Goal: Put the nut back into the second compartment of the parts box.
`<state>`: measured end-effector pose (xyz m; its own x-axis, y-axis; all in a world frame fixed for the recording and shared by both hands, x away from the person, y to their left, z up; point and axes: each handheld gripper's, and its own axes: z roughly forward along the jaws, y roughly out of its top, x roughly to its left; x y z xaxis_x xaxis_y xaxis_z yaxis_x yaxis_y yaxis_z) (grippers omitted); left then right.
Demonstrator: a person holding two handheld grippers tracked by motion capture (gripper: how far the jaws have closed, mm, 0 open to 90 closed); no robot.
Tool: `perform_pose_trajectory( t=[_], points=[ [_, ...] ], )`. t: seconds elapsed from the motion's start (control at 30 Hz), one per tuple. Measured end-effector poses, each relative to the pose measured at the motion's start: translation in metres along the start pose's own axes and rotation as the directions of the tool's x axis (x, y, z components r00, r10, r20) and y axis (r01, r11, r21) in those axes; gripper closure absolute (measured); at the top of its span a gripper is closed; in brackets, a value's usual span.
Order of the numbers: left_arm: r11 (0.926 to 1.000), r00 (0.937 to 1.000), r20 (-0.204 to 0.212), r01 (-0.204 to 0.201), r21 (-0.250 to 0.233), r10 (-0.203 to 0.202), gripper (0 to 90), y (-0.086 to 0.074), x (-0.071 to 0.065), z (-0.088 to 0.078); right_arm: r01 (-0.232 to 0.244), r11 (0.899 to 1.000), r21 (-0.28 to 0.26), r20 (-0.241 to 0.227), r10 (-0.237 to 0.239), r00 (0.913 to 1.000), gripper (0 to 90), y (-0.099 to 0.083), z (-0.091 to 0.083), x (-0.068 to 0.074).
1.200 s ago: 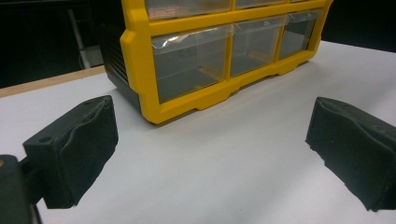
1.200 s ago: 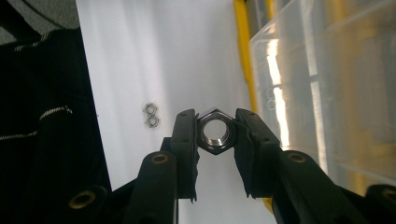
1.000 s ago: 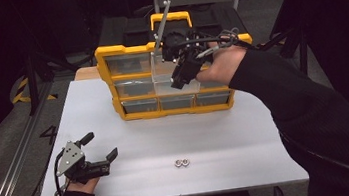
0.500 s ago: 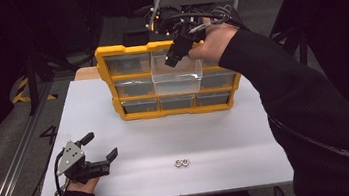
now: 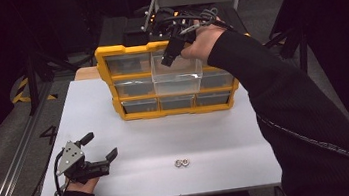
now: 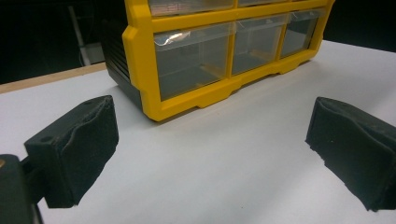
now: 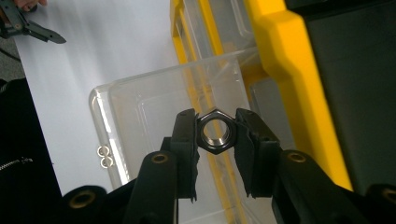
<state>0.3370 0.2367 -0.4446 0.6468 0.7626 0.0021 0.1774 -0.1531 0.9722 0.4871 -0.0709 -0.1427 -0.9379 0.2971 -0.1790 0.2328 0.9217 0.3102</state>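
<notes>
Nut held over open drawer.
Right gripper (image 7: 215,135) clamps a hex nut (image 7: 214,131) between both jaws above the clear drawer (image 7: 140,121); left gripper (image 5: 99,148) rests wide open, empty.

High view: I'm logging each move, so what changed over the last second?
The right claw, shut on a nut, rose from the cabinet's front to above the pulled-out drawer. The left claw, open, and the two nuts on the table stayed put.
</notes>
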Motion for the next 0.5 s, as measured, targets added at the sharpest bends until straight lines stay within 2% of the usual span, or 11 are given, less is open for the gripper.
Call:
perform_pose_trajectory(
  t=[0.5],
  points=[
    [1.0000,1.0000,-0.002,0.000,-0.001,0.000,3.1,0.000,0.000,0.000,0.015,0.999,0.042,-0.049,-0.012,0.9987,69.5,0.000,0.031,0.000]
  ],
)
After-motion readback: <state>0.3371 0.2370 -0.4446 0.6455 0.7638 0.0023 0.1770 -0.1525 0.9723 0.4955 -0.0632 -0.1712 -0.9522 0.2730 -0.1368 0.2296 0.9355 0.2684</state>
